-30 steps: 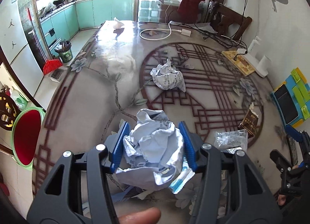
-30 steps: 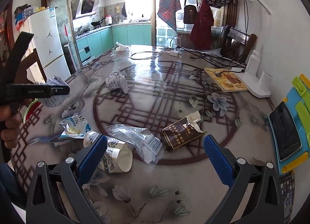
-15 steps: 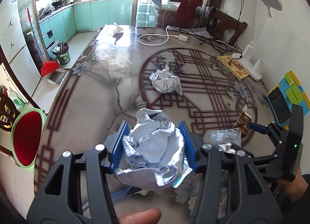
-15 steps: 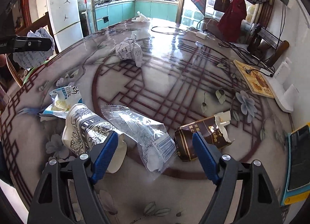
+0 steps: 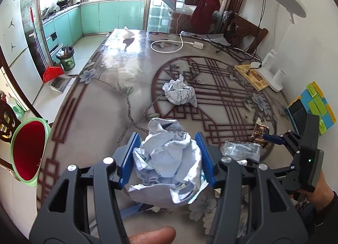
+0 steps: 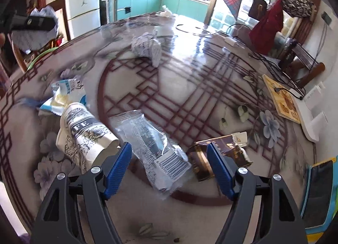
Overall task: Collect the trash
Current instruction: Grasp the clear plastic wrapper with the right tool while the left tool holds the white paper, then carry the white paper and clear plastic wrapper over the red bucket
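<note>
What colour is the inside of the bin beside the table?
Red, with a green rim; the bin shows best in the left wrist view.

both wrist views face across the shared table.

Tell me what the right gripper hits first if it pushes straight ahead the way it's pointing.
Most likely the clear plastic wrapper: it lies on the table right between the open fingers of the right gripper, centred in its line. The paper cup and brown carton sit just outside either finger. Depth is approximate.

Pale-blue paper wad, blue-padded gripper
</note>
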